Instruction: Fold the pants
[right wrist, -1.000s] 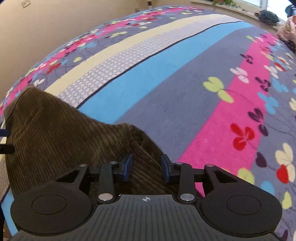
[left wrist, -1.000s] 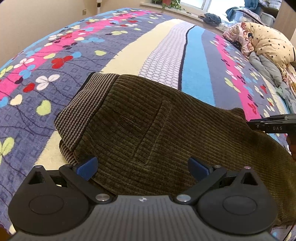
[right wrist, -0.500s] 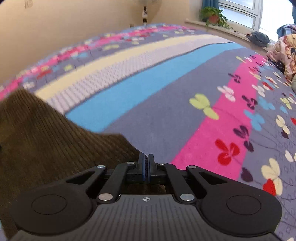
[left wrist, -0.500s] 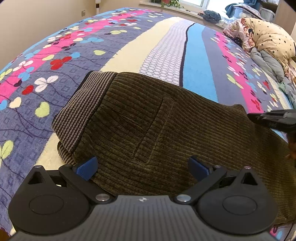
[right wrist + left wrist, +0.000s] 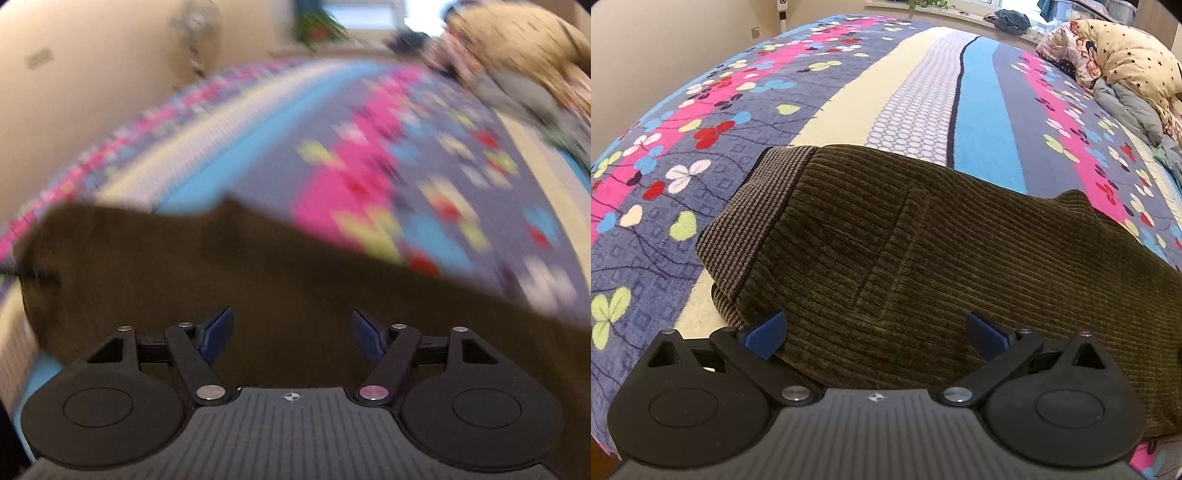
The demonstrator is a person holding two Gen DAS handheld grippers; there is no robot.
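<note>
Left gripper: we see our black two-finger left gripper [image 5: 875, 334] at the bottom of the left wrist view, tilted down over the cloth, its blue pads [image 5: 764, 334] spread wide and pinching nothing.
Right gripper: our black right gripper [image 5: 291, 334] sits low in the blurred right wrist view; its jaws have just been opening and now stand apart, with cloth below them but nothing pressed between the pads.
Task item: the folded olive-brown corduroy pants [image 5: 923, 258] fill the centre and lower right of the left wrist view, lying flat on the bed. In the right wrist view the pants [image 5: 258, 288] show as a dark brown smear across the middle and lower frame.
Waistband: the grey-and-black striped knit waistband [image 5: 750, 229] forms the left edge of the pants, at centre left.
Edges: the far edge of the pants runs from upper centre down toward the right side of the left wrist view; the near left corner lies just beside the left pad.
Open room: we have bare cover to the left of the waistband and across the whole upper half of the left wrist view.
Surface: a striped flowered bedcover in purple, pink, cream and blue [image 5: 982, 122] carries the pants.
Room: a beige wall [image 5: 665, 48] stands at upper left, and a heap of star-printed bedding [image 5: 1126, 66] lies at upper right.
</note>
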